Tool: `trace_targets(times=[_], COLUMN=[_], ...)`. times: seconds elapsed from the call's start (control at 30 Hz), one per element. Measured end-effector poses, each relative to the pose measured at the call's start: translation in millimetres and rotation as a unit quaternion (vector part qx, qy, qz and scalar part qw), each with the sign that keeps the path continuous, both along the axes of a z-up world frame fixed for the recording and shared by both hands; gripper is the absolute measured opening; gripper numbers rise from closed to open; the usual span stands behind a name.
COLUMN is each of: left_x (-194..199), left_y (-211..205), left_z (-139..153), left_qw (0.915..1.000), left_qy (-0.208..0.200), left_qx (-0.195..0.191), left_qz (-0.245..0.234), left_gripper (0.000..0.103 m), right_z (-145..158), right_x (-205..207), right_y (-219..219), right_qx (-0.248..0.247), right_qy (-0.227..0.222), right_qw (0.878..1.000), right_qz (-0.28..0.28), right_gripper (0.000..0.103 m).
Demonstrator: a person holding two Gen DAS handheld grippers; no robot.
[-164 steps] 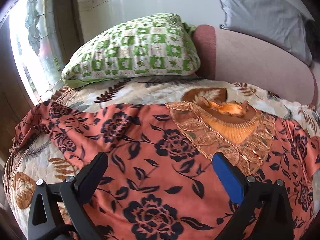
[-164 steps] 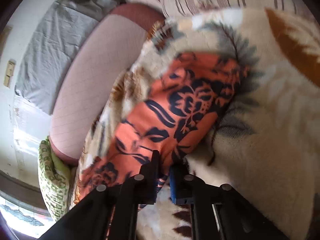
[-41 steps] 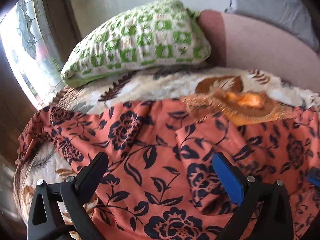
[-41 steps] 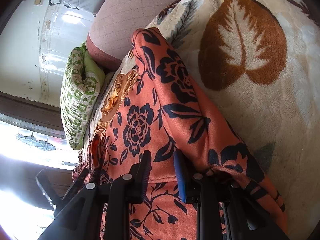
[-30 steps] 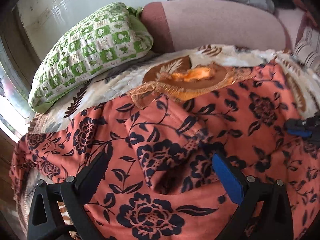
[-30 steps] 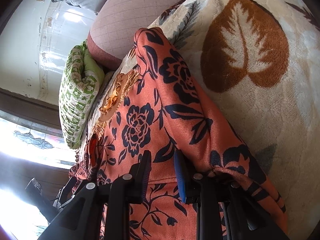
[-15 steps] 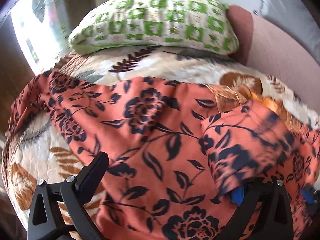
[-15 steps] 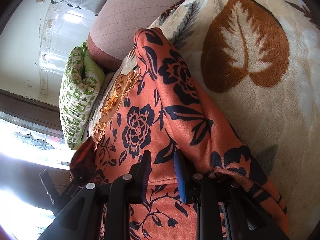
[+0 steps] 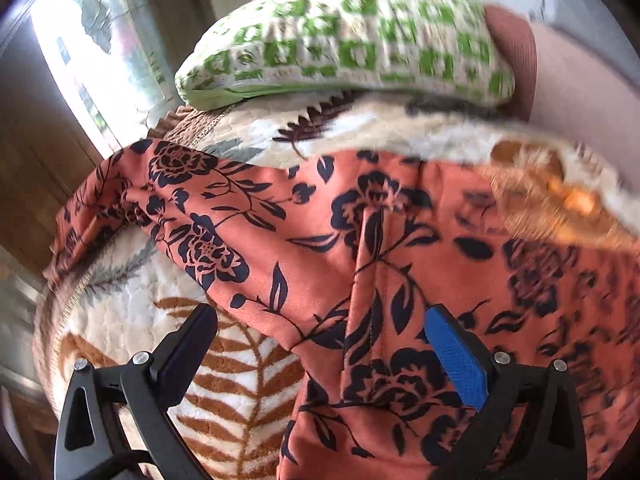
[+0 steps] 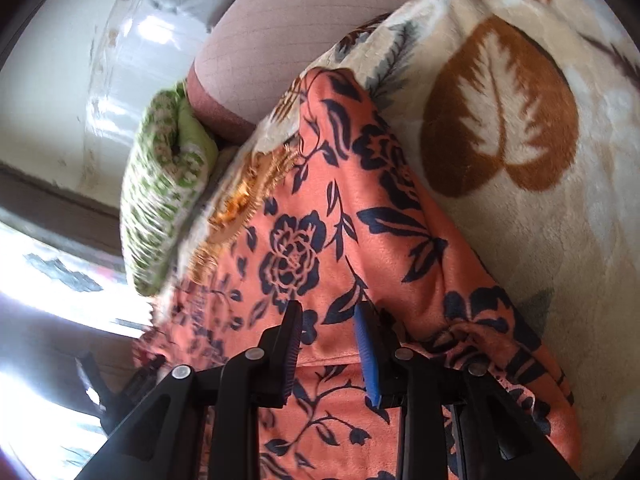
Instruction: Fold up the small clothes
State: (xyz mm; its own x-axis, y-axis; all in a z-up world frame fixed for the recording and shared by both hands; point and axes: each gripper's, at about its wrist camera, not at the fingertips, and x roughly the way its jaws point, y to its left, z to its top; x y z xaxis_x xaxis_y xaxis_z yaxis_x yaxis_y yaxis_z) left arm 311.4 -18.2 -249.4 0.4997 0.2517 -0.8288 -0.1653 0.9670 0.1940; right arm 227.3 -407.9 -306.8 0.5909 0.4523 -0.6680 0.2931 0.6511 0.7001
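An orange garment (image 9: 400, 264) with a dark blue flower print lies spread on a leaf-patterned blanket (image 9: 240, 392). It has a gold embroidered neckline (image 9: 560, 208). My left gripper (image 9: 320, 340) is open and empty, hovering over the garment's left lower edge. In the right wrist view the garment (image 10: 340, 240) has a fold along its right side. My right gripper (image 10: 328, 336) stands slightly open just above the cloth, gripping nothing. The left gripper (image 10: 132, 376) shows dimly at lower left of that view.
A green and white checked pillow (image 9: 340, 36) lies at the head of the bed, also in the right wrist view (image 10: 160, 204). A pink bolster (image 9: 580, 92) lies beside it. A bright window (image 9: 104, 52) is on the left.
My right gripper has opened a little and let go of the garment's folded edge. My left gripper has swung left and lower over the garment's left part.
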Motion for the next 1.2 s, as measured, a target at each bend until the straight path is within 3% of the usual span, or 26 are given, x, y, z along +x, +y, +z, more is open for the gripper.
trace_targets(times=[0.07,0.13,0.23,0.3,0.4,0.47,0.57,0.7,0.77,0.8,0.83,0.87,0.97,1.03,1.07,1.2], left_x=[8.8,6.9,1.3,-3.7,-6.1,-11.1,-26.2,-56.0,-69.5,-77.3,-84.7,-91.4,-108.6,-116.5,-121.6,-129.2], left_y=[-2.7,3.2,9.0,6.7,-1.2,2.2,16.8,60.5,93.7,115.0,135.8,156.8,224.7,265.5,286.6,341.8], left_z=[-18.9,-12.7,-1.3,1.8,-8.8,-10.3,5.0,26.6,33.5,37.4,40.4,42.7,43.4,38.3,34.3,1.7], left_qw=[0.999,0.9993,0.9985,0.9988,0.9989,0.9983,0.9969,0.9945,0.9917,0.989,0.9861,0.983,0.9718,0.9578,0.9457,0.8818], left_qy=[0.041,0.033,0.018,0.012,0.037,0.039,0.011,-0.037,-0.048,-0.054,-0.06,-0.065,-0.061,-0.06,-0.066,-0.084], left_qx=[0.018,-0.007,-0.051,-0.047,-0.024,-0.041,-0.077,-0.095,-0.102,-0.112,-0.121,-0.126,-0.13,-0.148,-0.169,-0.297], left_qz=[0.002,0.013,0.007,0.002,-0.015,-0.013,-0.008,0.026,0.062,0.08,0.097,0.116,0.187,0.239,0.27,0.357], left_gripper=[0.103,0.103,0.103,0.103,0.103,0.103,0.103,0.103,0.103,0.103,0.103,0.103,0.103,0.103,0.103,0.103], right_z=[-0.1,9.6,29.7,33.9,14.4,15.6,25.8,32.5,34.8,36.1,37.0,36.6,38.8,40.8,40.4,34.2], right_x=[2.1,0.8,-5.2,-4.9,1.4,-4.0,-14.1,-22.5,-23.7,-23.7,-23.5,-23.7,-19.0,-15.8,-13.8,-5.4], right_y=[3.6,6.1,15.2,24.5,39.6,38.8,37.7,43.7,51.3,54.6,57.3,59.0,61.9,64.3,64.3,61.2], right_qx=[-0.02,-0.038,-0.055,-0.051,-0.079,-0.078,-0.046,-0.013,-0.013,-0.016,-0.014,-0.008,-0.008,-0.019,-0.021,-0.017], right_qy=[0.011,0.016,-0.024,-0.032,0.021,0.004,-0.012,-0.037,-0.05,-0.055,-0.061,-0.067,-0.072,-0.076,-0.076,-0.07], right_qw=[1.0,0.999,0.998,0.998,0.996,0.996,0.998,0.998,0.997,0.997,0.996,0.996,0.995,0.994,0.994,0.995], right_qz=[0.001,0.001,0.008,0.024,0.047,0.034,0.03,0.045,0.059,0.06,0.059,0.06,0.069,0.071,0.072,0.073], right_gripper=[0.026,0.026,0.029,0.029,0.029,0.029,0.03,0.03,0.038,0.055,0.065,0.065,0.065,0.065,0.065,0.065])
